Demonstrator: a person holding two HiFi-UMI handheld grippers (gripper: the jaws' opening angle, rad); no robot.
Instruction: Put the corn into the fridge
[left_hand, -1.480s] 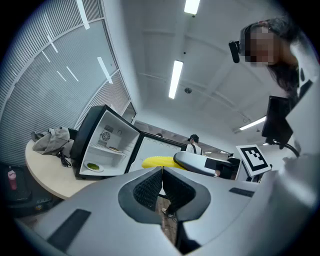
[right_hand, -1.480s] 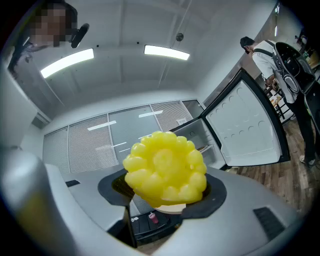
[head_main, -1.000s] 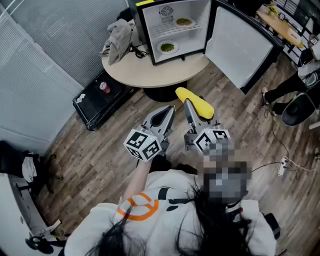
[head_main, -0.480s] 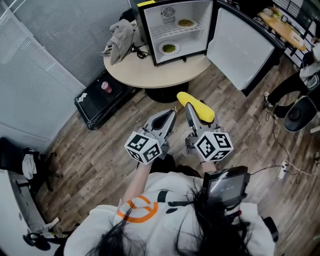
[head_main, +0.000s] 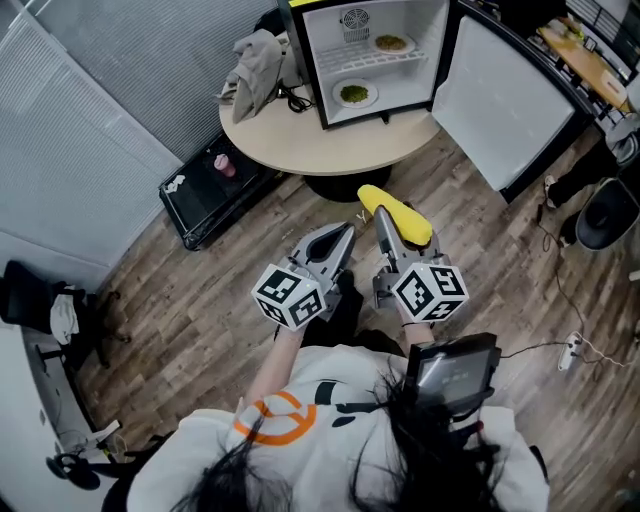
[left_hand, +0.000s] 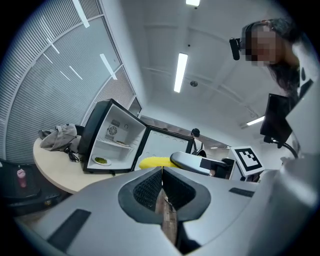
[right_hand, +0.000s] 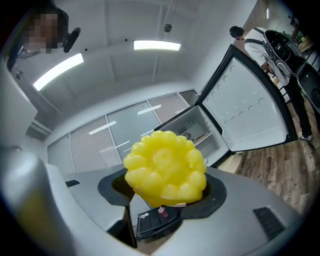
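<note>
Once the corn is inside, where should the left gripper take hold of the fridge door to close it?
Probably the free edge of the fridge door, farthest from the hinge, approached from the right. It stands swung wide, and that edge is a thin slab jaws could straddle. The left gripper, now shut and empty, must open first.

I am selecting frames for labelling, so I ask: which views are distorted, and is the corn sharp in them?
Head view: nearly straight lines, even light, corn sharp. Right gripper view: strong fisheye with dark corners, corn sharp and very near, lamp washed out white. Left gripper view: same fisheye, fridge leaning, corn small but clear.
</note>
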